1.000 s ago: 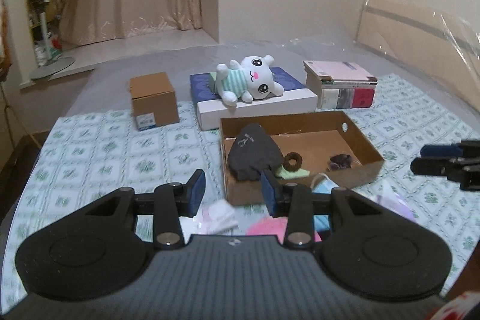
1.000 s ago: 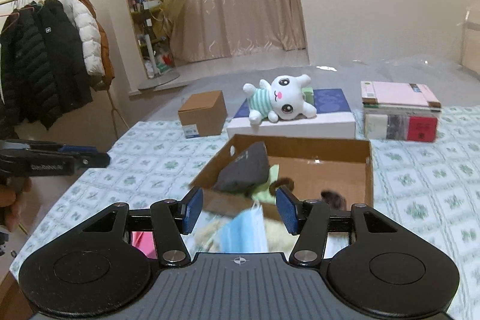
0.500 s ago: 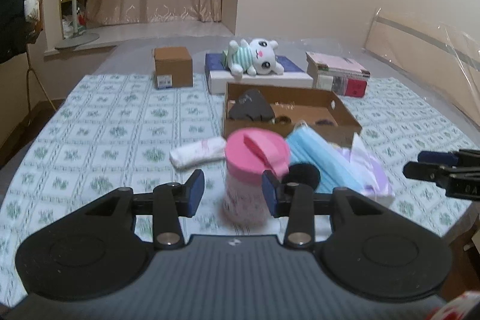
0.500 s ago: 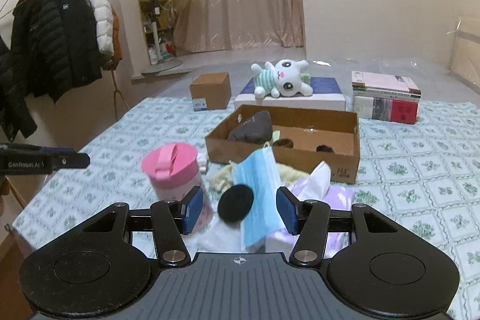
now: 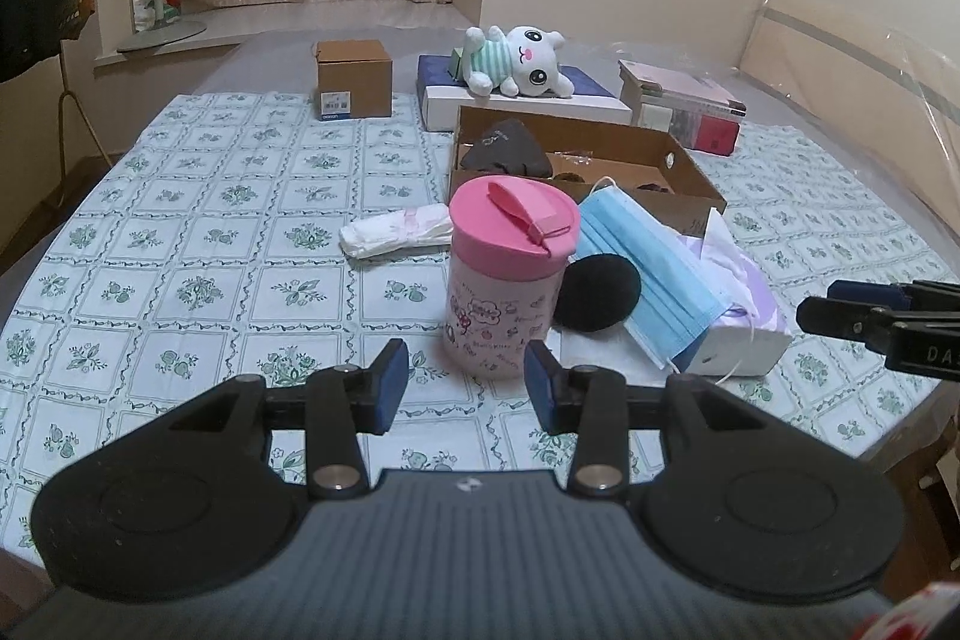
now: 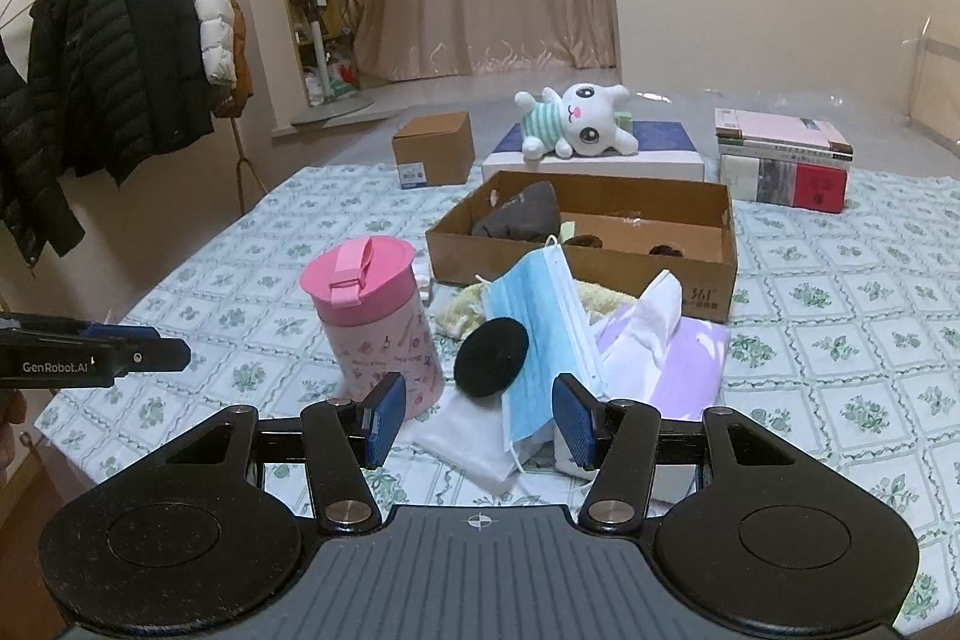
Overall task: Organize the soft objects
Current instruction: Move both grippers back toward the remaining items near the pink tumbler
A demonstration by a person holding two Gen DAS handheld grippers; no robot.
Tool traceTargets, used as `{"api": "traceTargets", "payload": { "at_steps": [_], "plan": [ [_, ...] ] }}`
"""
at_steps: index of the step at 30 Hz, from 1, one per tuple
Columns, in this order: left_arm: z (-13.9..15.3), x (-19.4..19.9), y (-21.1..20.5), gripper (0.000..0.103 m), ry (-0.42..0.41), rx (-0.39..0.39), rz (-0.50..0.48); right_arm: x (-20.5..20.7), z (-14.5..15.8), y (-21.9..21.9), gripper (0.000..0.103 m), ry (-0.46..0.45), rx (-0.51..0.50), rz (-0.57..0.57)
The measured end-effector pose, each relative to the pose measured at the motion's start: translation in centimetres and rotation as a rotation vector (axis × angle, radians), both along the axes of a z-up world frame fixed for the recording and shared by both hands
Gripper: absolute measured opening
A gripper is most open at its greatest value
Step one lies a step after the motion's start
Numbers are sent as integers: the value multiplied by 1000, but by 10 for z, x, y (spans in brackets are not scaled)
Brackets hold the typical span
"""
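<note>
Left gripper (image 5: 467,387) and right gripper (image 6: 480,418) both part-open, holding nothing.

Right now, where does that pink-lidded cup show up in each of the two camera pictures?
Left wrist view: the pink-lidded cup stands centre frame, just beyond the left gripper, with the black round pad on its right.
Right wrist view: it sits left of centre, beyond the right gripper's left fingertip.
Shared landmark: the open cardboard box lies behind the cup in both views.
</note>
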State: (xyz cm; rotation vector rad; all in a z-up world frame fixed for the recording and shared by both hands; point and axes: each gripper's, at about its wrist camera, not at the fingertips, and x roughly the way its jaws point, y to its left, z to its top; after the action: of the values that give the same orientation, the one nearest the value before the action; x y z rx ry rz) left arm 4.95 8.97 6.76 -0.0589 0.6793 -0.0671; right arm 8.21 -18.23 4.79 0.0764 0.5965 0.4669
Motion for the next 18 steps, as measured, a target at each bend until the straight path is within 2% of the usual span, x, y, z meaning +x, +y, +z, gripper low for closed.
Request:
{"api": "traceTargets", "payload": {
  "at_steps": [10,18],
  "plan": [
    [-6,2,0,38,7,-3,-10,-1,-5,3,54,11,-17,2],
    [-12,10,2,42,11,18,-26,6,-18,7,54,16,-87,23]
  ]
}}
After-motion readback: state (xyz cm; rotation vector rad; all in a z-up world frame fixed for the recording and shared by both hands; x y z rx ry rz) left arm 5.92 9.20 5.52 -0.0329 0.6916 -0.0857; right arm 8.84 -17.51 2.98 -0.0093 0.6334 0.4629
